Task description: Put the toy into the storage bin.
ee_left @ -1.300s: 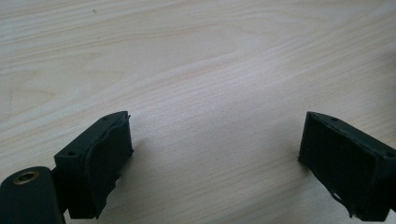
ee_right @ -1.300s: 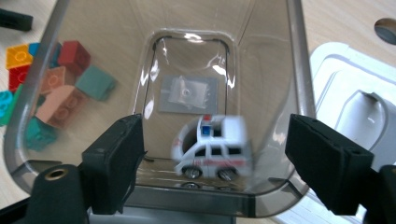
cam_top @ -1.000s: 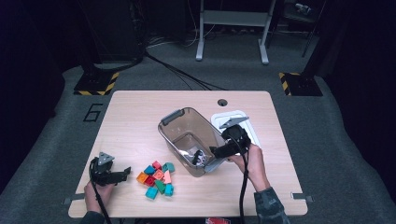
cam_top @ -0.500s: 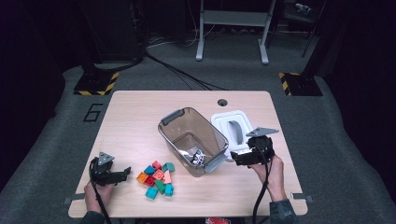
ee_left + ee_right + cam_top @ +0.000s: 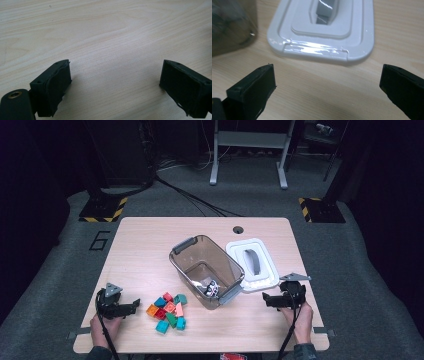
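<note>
We saw the wooden table [image 5: 150,245] bearing a clear bin [image 5: 206,269] at its middle, a small dark item inside. Touching the bin's right side lay the white lid [image 5: 252,265], flat, grey handle up. Our right gripper [image 5: 267,300], jaws spread with nothing between them after just opening, rested near the lid's front edge. Our left gripper [image 5: 134,305], spread likewise, sat beside the coloured blocks [image 5: 167,311].

I am pulling my right gripper [image 5: 270,300] out of the clear bin [image 5: 190,251] toward the lower right of the frame, its empty jaws just opening beside the white lid [image 5: 266,279].
</note>
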{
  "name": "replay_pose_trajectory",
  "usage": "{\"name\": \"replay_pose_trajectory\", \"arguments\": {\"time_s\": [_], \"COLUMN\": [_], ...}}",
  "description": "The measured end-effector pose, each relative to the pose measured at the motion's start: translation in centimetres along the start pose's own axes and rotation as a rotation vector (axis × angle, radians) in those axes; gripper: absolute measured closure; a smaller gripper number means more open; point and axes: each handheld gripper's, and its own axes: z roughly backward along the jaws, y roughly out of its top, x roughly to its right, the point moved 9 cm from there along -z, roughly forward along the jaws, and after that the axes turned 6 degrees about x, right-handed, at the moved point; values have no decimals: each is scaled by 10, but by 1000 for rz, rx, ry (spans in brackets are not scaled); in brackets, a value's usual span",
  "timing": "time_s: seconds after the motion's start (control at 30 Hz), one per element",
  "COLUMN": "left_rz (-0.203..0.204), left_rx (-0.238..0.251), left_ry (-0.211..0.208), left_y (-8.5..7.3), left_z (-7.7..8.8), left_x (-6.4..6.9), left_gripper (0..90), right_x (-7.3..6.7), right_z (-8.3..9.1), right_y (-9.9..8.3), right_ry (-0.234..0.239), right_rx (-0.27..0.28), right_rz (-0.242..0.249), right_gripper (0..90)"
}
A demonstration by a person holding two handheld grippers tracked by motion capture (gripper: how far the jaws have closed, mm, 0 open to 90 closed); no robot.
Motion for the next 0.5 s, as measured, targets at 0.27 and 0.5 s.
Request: {"name": "replay_pose_trajectory", "arguments": {"time_s": [0.27, 0.5], "left_rz": [-1, -9], "left_rx": [0, -8], "left_ry": [0, -11], "left_y": [0, -1], "left_z": [0, 2], "left_x": [0, 1], "left_gripper": [97, 99], "right_x": [13, 19], "right_z": [-19, -28], "right_y": [-30, -38], "right_ry": [-45, -62], "right_rx": [-31, -14], "right_rz": [-31, -16], "right_gripper": [0, 0]}}
